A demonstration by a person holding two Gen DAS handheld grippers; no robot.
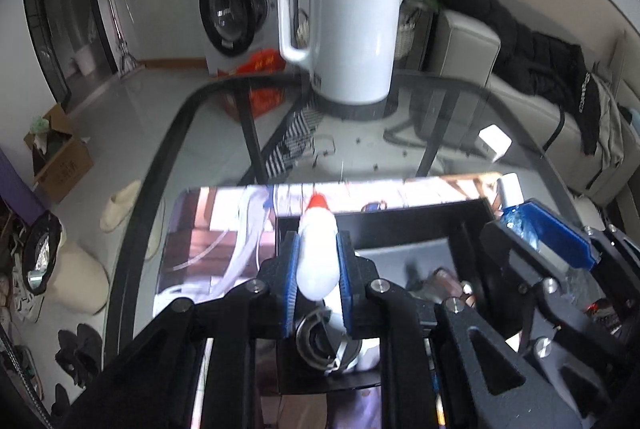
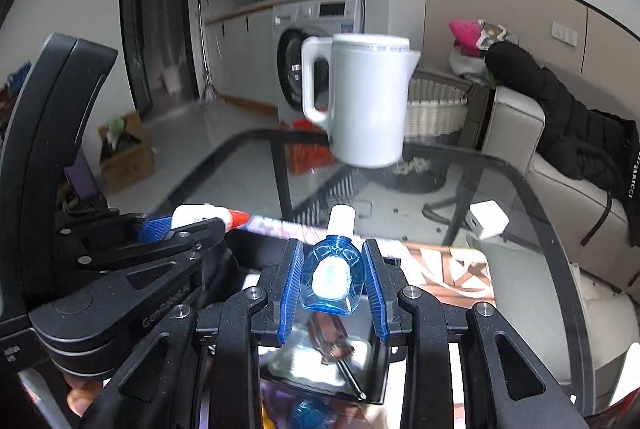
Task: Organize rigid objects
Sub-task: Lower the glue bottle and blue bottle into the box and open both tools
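Glossy glass desk, mirror-smooth. The jug is matt white plastic. Clear blue plastic bottle, shiny, between ribbed blue pads. Wicker basket looks rough.

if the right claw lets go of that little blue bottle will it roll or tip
The blue bottle looks faceted with flattish sides, so it probably won't roll far. Narrow with a tall white cap, it may tip if stood upright. Its hard, glossy plastic could slide on the glass table.
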